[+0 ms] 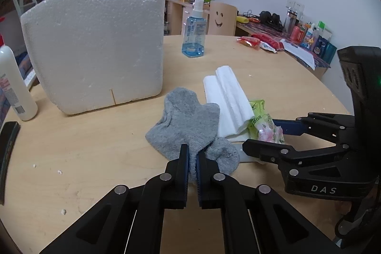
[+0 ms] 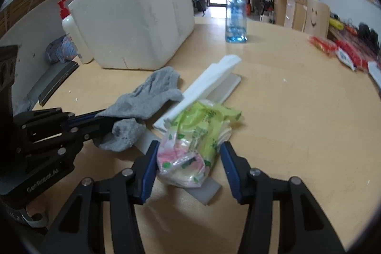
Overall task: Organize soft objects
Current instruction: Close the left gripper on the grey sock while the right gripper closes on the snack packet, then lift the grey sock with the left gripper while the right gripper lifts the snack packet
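A grey sock lies crumpled on the round wooden table. My left gripper is shut on its near end, and the cloth bunches up between the pads. Right of the sock a folded white cloth lies lengthwise. A green and pink tissue pack rests against the cloth's near end, partly on a thin grey foam sheet. My right gripper straddles the pack with both blue pads against its sides. In the right wrist view the left gripper comes in from the left, its tips hidden under the sock.
A big white styrofoam box stands at the back left, with a white lotion bottle beside it. A blue spray bottle stands behind the cloths. Red snack packets lie at the far right edge. A dark flat object lies at the left edge.
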`<state>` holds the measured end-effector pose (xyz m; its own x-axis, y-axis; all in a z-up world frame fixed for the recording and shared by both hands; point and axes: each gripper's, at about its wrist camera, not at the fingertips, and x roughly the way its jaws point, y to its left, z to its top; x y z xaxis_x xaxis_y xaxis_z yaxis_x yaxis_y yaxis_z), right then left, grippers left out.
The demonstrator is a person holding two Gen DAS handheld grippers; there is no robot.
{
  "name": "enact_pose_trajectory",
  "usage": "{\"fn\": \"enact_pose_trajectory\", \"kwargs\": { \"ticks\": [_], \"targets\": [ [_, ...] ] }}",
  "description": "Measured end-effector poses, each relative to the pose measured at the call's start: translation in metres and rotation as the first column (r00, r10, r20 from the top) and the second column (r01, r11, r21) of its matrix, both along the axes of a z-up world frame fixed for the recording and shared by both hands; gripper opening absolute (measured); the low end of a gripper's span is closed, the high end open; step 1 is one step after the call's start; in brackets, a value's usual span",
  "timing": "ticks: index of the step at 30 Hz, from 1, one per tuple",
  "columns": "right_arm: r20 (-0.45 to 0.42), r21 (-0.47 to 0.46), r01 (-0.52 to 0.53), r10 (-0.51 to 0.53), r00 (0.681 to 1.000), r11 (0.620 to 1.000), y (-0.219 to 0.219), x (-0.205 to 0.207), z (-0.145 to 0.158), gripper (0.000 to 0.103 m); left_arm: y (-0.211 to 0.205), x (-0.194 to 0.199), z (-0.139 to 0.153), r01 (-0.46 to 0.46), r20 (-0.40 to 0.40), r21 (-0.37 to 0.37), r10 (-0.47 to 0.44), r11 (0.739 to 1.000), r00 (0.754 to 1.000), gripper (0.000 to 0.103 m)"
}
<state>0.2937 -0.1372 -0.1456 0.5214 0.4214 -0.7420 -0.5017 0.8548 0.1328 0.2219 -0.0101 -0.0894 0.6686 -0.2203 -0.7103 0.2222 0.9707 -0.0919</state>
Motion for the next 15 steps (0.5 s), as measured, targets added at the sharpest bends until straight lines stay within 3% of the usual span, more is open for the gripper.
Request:
{"fn": "enact_pose_trajectory", "kwargs": {
  "ticks": [4,5,8,15],
  "targets": [
    [-0.02,0.025,0.008,-0.007,1.0,1.0,-0.003,0.001,-0.003,0.055,-0.005,0.001,-0.003,0.011,-0.009,0.03,-0.01,0.999,1.0,0.011],
    [-0.022,0.031,0.006,-0.006,1.0,0.999,-0.003,0.001,-0.003,0.049,-0.006,0.001,-0.003,0.011,-0.007,0.035,-0.011,0.999,1.0,0.017],
    [-0.026,0.067,-0.006,0.008,1.0,0.998,-0.005,-0.001,-0.001,0.044,-0.006,0.002,-0.003,0.009,-0.002,0.041,-0.009,0.999,1.0,0.039],
    [0.023,0.135,-0.003,0.0,1.0,0.991,-0.017,-0.009,0.012,0.043,-0.011,0.001,-0.005,0.013,-0.004,0.068,-0.013,0.998,1.0,0.056]
  ]
}}
